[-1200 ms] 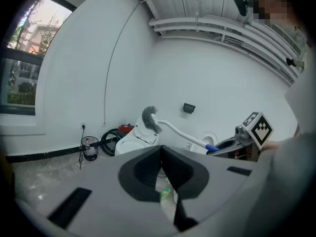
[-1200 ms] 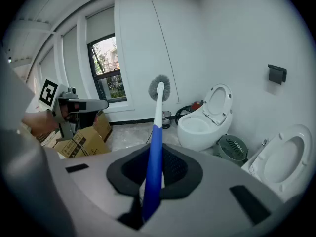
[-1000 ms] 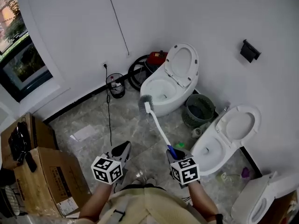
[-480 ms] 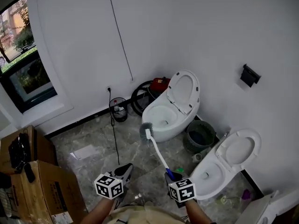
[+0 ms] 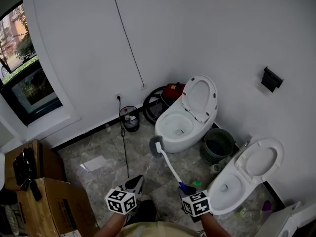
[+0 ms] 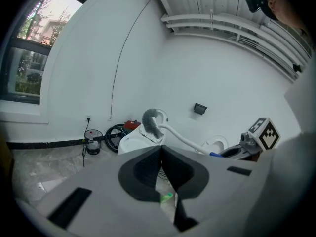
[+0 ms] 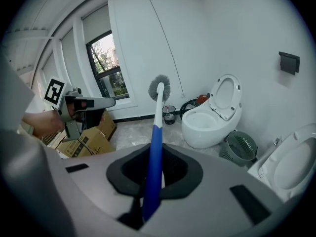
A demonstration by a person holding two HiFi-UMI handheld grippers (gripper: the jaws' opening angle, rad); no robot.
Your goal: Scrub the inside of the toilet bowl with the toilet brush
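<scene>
Marble-tiled bathroom floor [image 5: 101, 149]: right gripper [image 5: 183, 187] clamped on the toilet brush [image 5: 169, 164], bristles aloft at frame centre, short of the open toilet bowl [image 5: 174, 138]; left gripper [image 5: 134, 183] closed, empty; scrubbing evidently not begun.

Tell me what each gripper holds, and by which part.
Right gripper: toilet brush, by the blue end of its handle. Left gripper: nothing, jaws shut.

Cut off at the head view's lower right corner: third toilet [image 5: 292, 216]. Cut at left edge: cardboard boxes [image 5: 59, 201]. Too small to tell: green item [image 5: 196, 183] on floor. Hidden inside right gripper [image 7: 154, 176]: low end of toilet brush [image 7: 157, 117].
</scene>
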